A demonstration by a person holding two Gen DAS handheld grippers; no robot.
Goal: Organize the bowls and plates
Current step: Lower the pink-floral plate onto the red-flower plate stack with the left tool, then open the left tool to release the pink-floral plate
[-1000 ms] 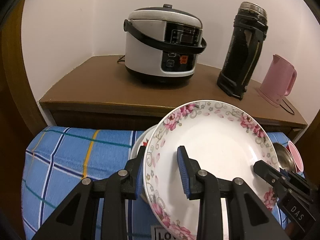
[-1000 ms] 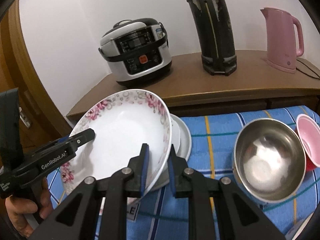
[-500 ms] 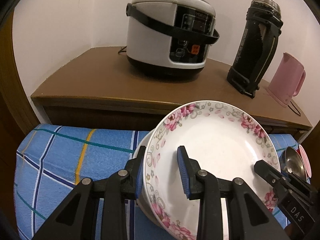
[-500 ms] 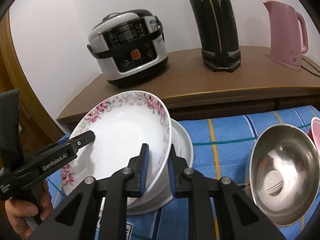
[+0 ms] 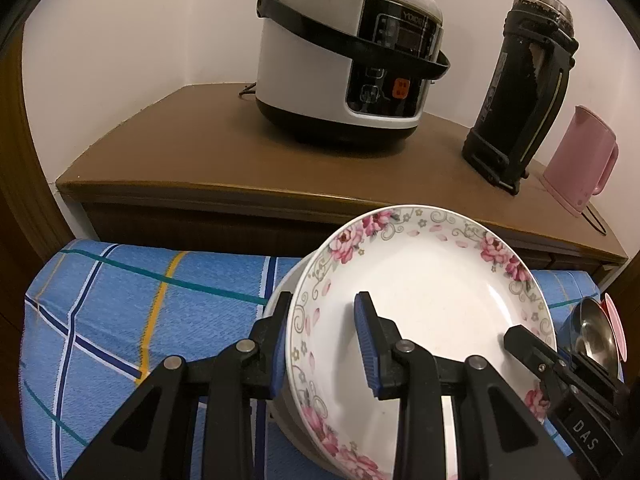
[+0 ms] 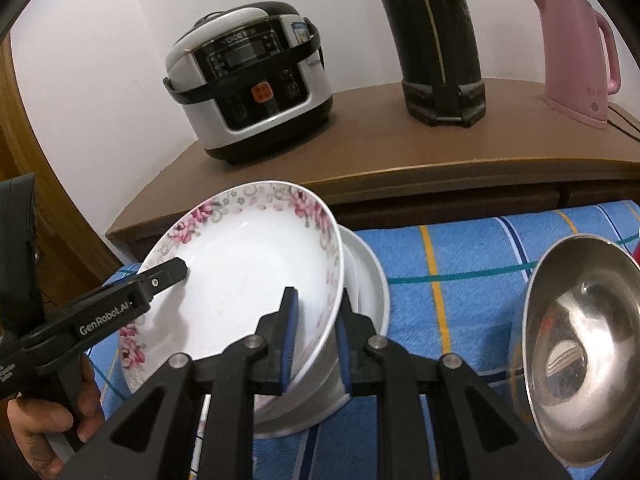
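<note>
Two grippers: both clamp the same floral plate (image 5: 436, 296), one on each rim side.
Left gripper (image 5: 324, 340): jaws narrow, pinching the plate rim at 9 o'clock in its own view; a hand (image 6: 48, 420) holds its handle.
Right gripper (image 6: 316, 332): jaws nearly together, pinching the rim at the plate's 4 o'clock in its own view.
Plate: tilted, sitting in or just over a white bowl (image 6: 360, 288); contact unclear.
Cloth (image 5: 140, 300): blue check, under the bowl.
Steel bowl (image 6: 580, 344): 3 o'clock of the plate, tilted.
Pink bowl (image 5: 614, 332): just past the steel bowl, mostly hidden.
Counter (image 5: 208, 152): 12 o'clock, with cooker (image 5: 344, 56), black flask (image 5: 520, 96), pink kettle (image 5: 580, 160).
</note>
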